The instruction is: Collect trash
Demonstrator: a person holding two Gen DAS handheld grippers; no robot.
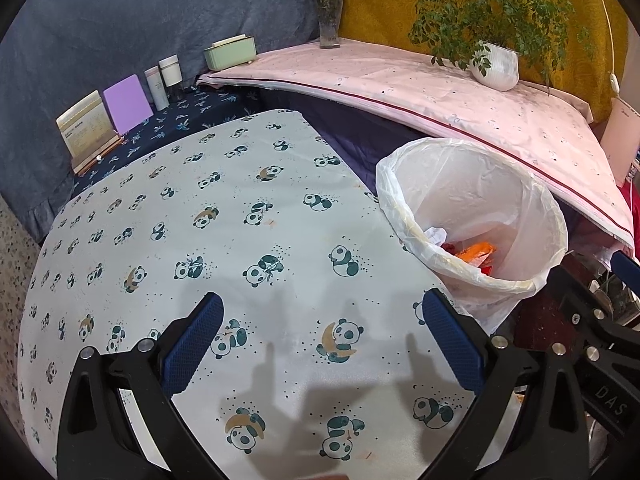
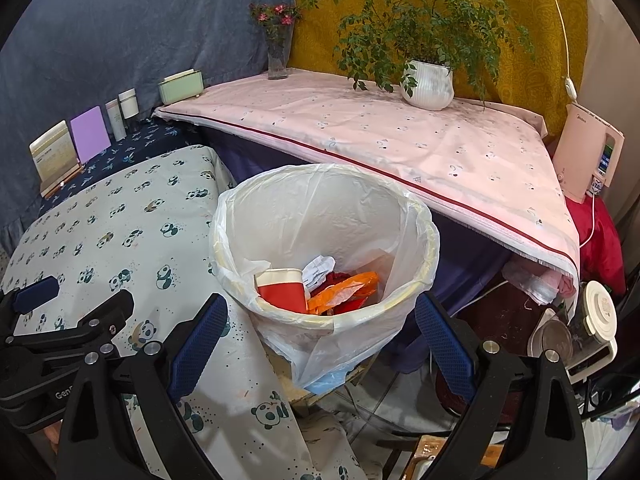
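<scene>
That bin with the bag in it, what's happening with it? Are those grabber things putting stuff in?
A person is tidying up trash with two hand-held grabbers. The bin already holds a red cup, an orange wrapper and crumpled paper. Right now the right gripper hangs open just in front of the bin, holding nothing. The left gripper is open too, over the panda tablecloth, where no trash shows.

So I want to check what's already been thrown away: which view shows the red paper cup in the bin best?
The right wrist view: it looks down into the lined bin, so the red paper cup shows clearly beside the orange wrapper. In the left wrist view the bin's near rim hides the cup; only the orange wrapper and some white paper show.
</scene>
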